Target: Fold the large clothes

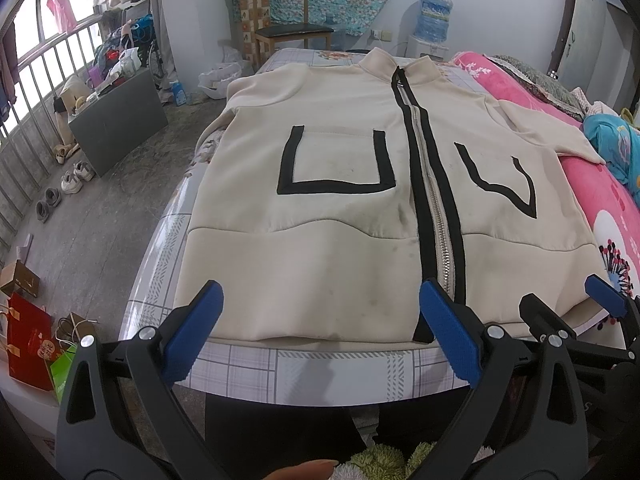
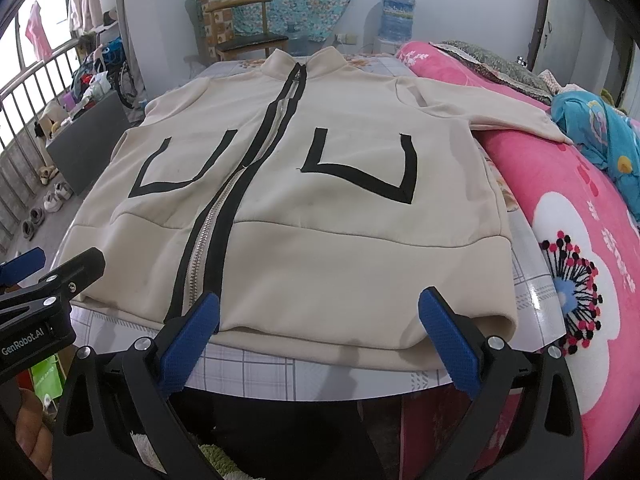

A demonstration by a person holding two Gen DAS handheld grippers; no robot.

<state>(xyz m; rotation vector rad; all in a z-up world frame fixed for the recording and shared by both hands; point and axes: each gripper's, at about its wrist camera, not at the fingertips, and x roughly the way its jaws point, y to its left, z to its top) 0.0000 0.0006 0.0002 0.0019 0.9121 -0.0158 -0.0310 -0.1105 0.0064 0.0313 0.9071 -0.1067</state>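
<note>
Two tools, left tool (image 1: pixel 320 320) and right tool (image 2: pixel 320 324), gape before one jacket (image 1: pixel 360 200).

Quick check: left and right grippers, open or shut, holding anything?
Left gripper: open, holding nothing, just short of the jacket hem.
Right gripper: open, holding nothing, at the same hem.

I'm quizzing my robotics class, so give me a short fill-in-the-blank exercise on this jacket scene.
1. The cream jacket lies flat with its zipper fully ____.
2. Both tools, left and right, have their jaws ____.
3. The trim outlining each pocket is coloured ____.
4. The blanket beside the jacket is mainly ____.

Missing words: closed; open; black; pink
</note>
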